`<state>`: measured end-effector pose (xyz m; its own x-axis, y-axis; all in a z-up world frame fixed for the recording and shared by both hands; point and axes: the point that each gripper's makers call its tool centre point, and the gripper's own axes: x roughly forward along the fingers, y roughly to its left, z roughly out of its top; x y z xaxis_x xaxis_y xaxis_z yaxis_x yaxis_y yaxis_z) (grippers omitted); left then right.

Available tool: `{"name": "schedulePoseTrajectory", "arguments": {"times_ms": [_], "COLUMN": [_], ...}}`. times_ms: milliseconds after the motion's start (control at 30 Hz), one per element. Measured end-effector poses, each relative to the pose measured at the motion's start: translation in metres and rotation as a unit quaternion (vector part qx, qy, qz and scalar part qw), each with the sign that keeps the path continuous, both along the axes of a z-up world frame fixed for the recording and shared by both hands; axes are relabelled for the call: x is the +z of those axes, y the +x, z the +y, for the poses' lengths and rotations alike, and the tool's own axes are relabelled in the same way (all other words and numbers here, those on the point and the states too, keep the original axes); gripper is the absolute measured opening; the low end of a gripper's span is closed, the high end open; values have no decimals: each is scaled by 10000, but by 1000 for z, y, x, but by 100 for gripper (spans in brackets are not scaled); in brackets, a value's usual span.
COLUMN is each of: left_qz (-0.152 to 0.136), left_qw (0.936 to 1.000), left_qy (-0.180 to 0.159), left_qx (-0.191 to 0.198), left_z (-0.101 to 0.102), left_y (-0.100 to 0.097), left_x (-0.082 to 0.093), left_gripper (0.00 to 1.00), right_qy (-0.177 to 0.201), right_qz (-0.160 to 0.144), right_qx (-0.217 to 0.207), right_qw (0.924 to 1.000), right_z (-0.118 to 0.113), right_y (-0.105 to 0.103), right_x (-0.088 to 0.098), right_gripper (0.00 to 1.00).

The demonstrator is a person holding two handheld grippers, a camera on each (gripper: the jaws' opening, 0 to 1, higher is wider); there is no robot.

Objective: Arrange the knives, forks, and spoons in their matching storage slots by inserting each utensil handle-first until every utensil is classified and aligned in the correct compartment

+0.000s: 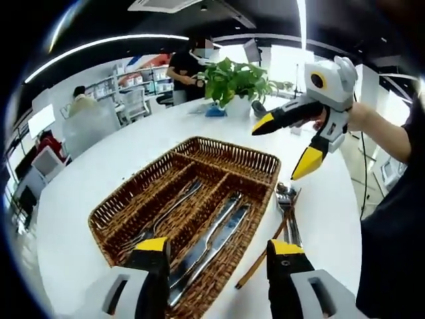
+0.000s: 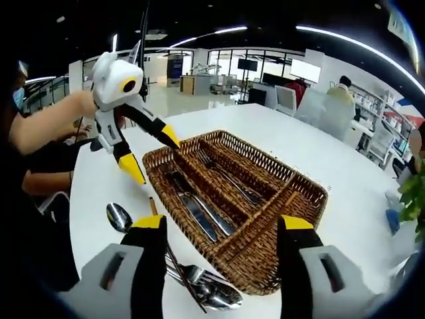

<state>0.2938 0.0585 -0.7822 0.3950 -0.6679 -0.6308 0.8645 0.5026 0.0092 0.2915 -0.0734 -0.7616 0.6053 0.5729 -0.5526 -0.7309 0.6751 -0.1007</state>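
Left hand-held gripper [image 1: 216,256], jaws apart and empty, over near edge of wicker tray [image 1: 113,206] on white tabletop [image 1: 319,212]. Knives [image 1: 216,236] in centre slot; forks [image 1: 166,216] in adjacent slot. Loose utensils [image 1: 287,206] on tabletop just beside tray. Right hand-held gripper [image 1: 282,149], jaws apart and empty, above far corner of tray. Spoon [image 2: 119,216] on tabletop beside tray. Potted plant [image 1: 232,83] beyond.
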Motion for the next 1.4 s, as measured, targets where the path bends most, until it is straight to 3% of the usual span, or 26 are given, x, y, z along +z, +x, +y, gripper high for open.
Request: {"name": "schedulePoseTrajectory", "arguments": {"times_ms": [167,300,500,700,967,1400], "left_qz": [-76,-377,-479,-510,-638,-770], "left_qw": [9988,9974,9942,9923,9901,9825], "left_qy": [-325,-482,-684,-834,-750,-1076], "left_qx": [352,375,670,754,1003,1308], "left_z": [5,6,11,13,20,30], "left_y": [-11,-22,-36,-51,-68,-75], "left_x": [13,26,33,40,40,49], "left_gripper": [69,73,84,86,94,100], "right_qy": [128,240,551,505,557,426], "right_qz": [-79,-12,-141,-271,-374,-327], "right_qx": [-104,-80,-441,-474,-593,-561], "right_qw": [9998,9997,9974,9972,9960,9970], "right_z": [-2,-4,-16,-28,-40,-50], "right_y": [-8,-19,-28,-41,-50,-70], "right_x": [6,6,13,13,23,16], "right_gripper": [77,82,92,100,100,100]}}
